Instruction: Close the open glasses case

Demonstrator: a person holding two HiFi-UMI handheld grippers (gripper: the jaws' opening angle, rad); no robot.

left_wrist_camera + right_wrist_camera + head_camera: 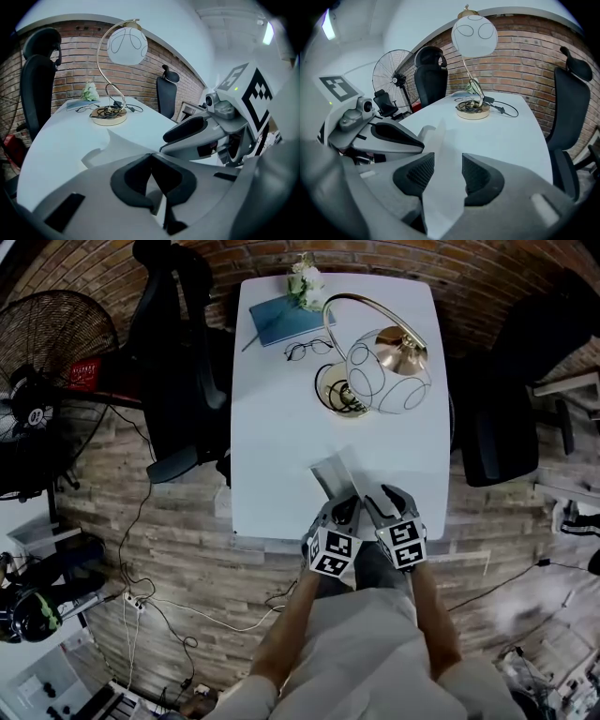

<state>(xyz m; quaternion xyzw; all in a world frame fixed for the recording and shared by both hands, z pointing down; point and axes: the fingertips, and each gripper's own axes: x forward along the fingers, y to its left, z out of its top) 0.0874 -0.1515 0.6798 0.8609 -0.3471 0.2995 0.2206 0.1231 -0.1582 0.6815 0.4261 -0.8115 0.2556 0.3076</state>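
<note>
Head view: the grey glasses case [333, 470] lies open at the white worktop's [281, 427] near edge, both grippers at it

Left gripper view: the left gripper's [151, 161] jaws are pressed together on the case's flap

Right gripper view: the right gripper's [448, 171] jaws stand apart, a flap rising between them

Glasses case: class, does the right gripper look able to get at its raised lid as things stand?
Probably yes. The raised lid of the glasses case stands between the open jaws of the right gripper, and nothing else lies in between. The left gripper sits beside it, not across the way.
</note>
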